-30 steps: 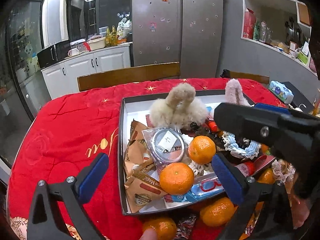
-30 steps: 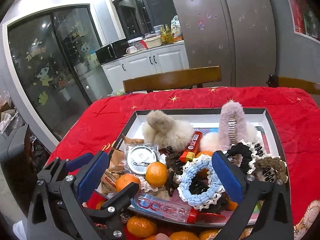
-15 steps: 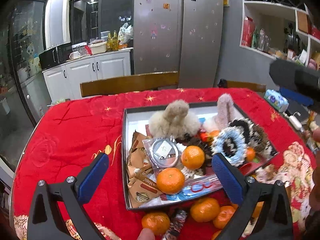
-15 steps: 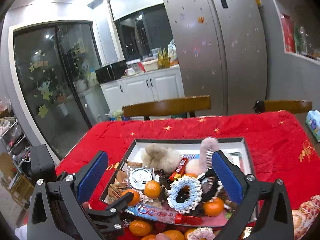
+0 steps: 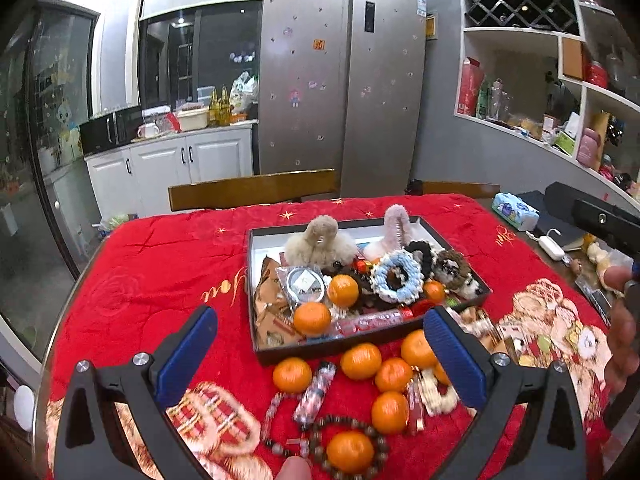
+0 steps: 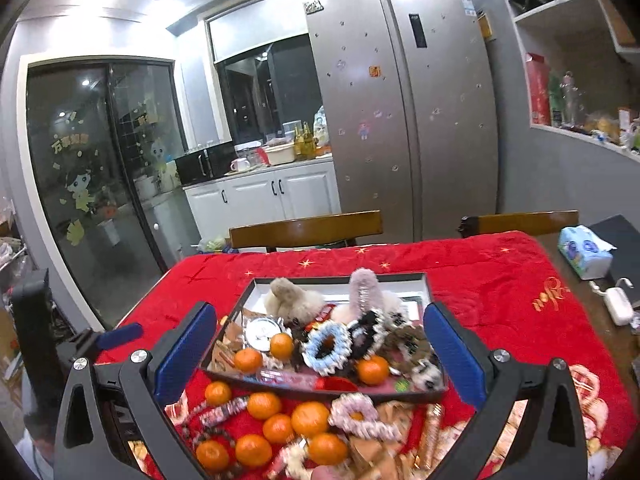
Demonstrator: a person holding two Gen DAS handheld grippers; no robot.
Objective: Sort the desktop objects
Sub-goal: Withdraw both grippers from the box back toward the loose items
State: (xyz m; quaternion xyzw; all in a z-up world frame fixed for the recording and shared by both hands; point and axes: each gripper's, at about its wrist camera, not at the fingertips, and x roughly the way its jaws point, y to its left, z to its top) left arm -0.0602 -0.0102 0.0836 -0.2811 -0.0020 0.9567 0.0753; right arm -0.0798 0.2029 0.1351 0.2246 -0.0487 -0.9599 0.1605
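Now pulled back and up from 1.0 s ago: both views wider, tray (image 5: 256, 354) smaller, loose pile on red cloth (image 5: 160, 264) newly visible. Likely a survey pause before a pick; no sorting evident yet.

Left gripper (image 5: 320, 354) level, fingers spread wide, nothing between. Tray ahead, just beyond fingertips; tangerines (image 5: 361, 361) between and below them; bead bracelet (image 5: 348, 426) nearest.

Right gripper (image 6: 320, 354) high, tilted down, spread, empty. Blue scrunchie (image 6: 326, 346) straight ahead in tray; pink scrunchie (image 6: 362, 414) nearer, below.
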